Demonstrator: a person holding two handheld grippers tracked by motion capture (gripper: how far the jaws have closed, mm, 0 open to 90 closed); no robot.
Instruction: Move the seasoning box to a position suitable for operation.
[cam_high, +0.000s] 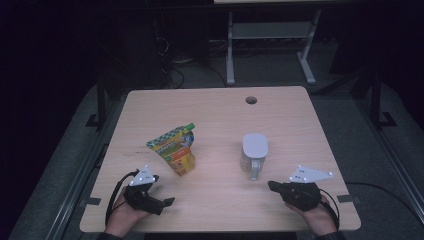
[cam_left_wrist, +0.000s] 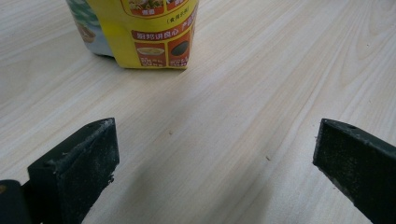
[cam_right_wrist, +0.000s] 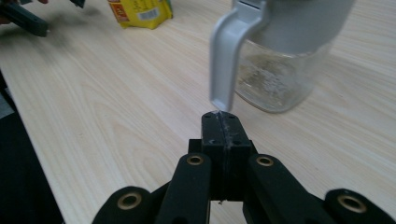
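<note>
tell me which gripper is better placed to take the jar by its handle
Right, probably. The right gripper sits just below the handle of the glass jar, jaws shut, so it must reopen. The left gripper faces the yellow pouch.

Yellow-green printed pouch (cam_high: 176, 149), clear jar (cam_high: 252, 152) with pale grey lid, light woodgrain table (cam_high: 220, 200), black jaws

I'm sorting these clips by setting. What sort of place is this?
Probably a lab or workshop set up for recording, not a home: a bare wooden table with a cable hole, a metal bench frame behind it on grey floor, cables lying there, and dark surroundings.
</note>
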